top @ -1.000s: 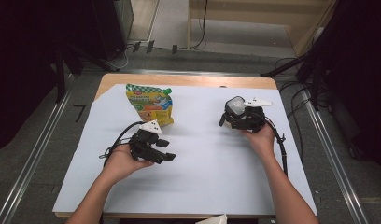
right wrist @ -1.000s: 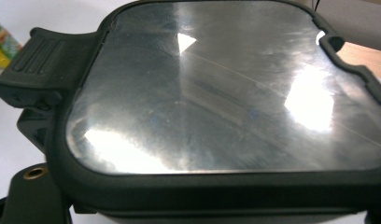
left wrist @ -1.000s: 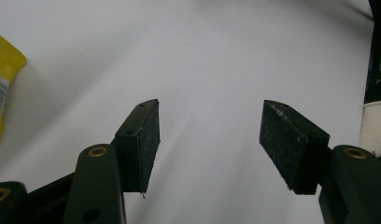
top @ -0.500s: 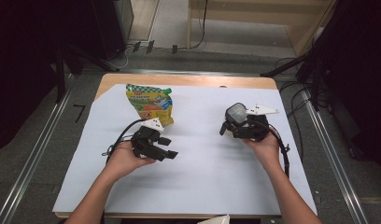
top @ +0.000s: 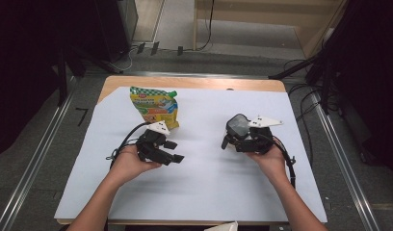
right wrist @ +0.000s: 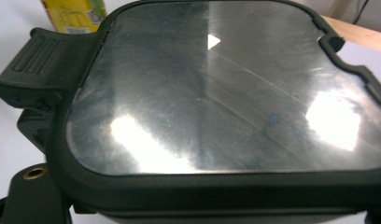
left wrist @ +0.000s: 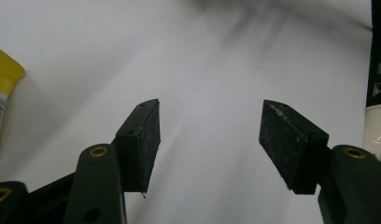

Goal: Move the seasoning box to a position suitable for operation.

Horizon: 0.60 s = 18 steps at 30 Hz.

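On the white table cover [top: 209, 192], the right gripper [top: 231, 139] is clamped on a dark glossy-lidded box [right wrist: 226, 93], carried clear for handling; the left gripper [top: 173, 151] waits with jaws apart and empty (yellow pouch [top: 154, 106] just beyond).

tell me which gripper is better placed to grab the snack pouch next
Left, probably. The left gripper is open, empty and nearer the snack pouch; the right gripper already holds a black lidded container.

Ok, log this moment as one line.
left gripper open, empty | right gripper holding black-rimmed container with clear lid | yellow-green pouch untouched on white table cover
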Available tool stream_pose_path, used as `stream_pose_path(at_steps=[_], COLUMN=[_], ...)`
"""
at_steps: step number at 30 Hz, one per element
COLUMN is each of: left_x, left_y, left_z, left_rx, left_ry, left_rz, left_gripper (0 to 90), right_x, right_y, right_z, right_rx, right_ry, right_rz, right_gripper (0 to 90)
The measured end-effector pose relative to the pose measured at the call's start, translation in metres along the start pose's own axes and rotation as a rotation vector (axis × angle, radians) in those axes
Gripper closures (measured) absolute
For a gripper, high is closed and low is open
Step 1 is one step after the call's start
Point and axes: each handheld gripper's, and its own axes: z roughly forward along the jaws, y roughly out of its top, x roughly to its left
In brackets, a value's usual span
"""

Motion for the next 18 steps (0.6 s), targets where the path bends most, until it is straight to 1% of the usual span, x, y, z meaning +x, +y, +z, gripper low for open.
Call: stream_pose_path(at_steps=[1,2,3,5,15,16,17,18], left_x=[0.000,0.000,0.000,0.000,0.000,0.000,0.000,0.000], left_y=[0.000,0.000,0.000,0.000,0.000,0.000,0.000,0.000], left_z=[0.000,0.000,0.000,0.000,0.000,-0.001,-0.001,-0.001], left_rx=[0.001,-0.004,-0.004,-0.007,-0.007,-0.006,-0.007,-0.007], left_ry=[0.002,0.002,0.002,0.002,0.006,0.006,0.006,0.006], left_rz=[0.000,-0.001,-0.001,-0.002,0.003,0.003,0.003,0.003], left_gripper=[39.2,39.2,39.3,39.2,39.3,39.3,39.3,39.3], right_x=[0.003,0.009,0.009,0.015,0.049,0.055,0.055,0.061], right_y=[0.000,0.000,0.000,0.001,0.002,0.003,0.003,0.003], right_z=[0.002,0.006,0.006,0.011,0.029,0.032,0.032,0.036], right_rx=[0.003,0.014,0.014,0.017,0.029,0.029,0.029,0.032], right_ry=[0.006,0.022,0.022,0.037,0.114,0.125,0.125,0.139], right_rz=[-0.004,-0.019,-0.019,-0.031,-0.072,-0.077,-0.077,-0.087], right_gripper=[16.1,16.1,16.1,16.1,16.1,16.1,16.1,16.1])
